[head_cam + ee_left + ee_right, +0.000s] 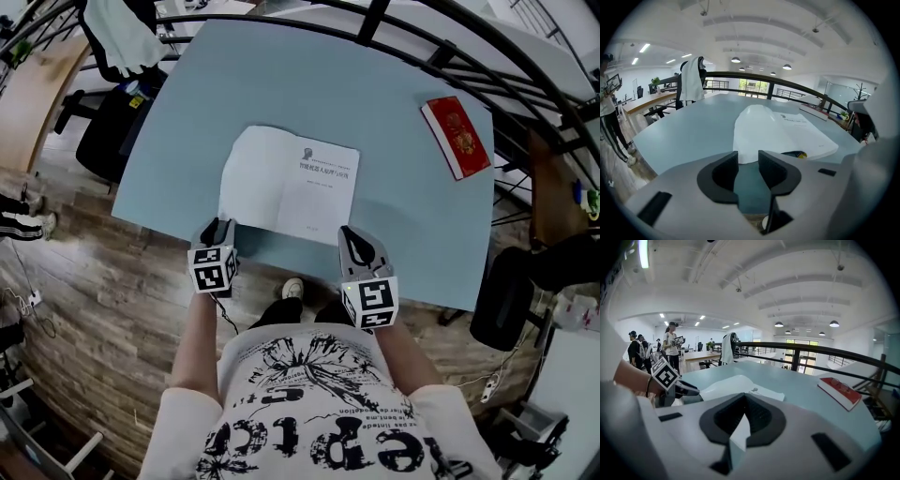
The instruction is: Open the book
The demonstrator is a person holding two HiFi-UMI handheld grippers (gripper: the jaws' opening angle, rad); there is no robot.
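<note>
An open white paper book (291, 183) is seen just ahead of the left gripper (217, 225), whose jaws are parted and empty, and the right gripper (354, 234), whose jaws are closed.

One open white book (289, 183), one closed red book (457, 136), one table (281, 84), two tongs (219, 227) (352, 236).
</note>
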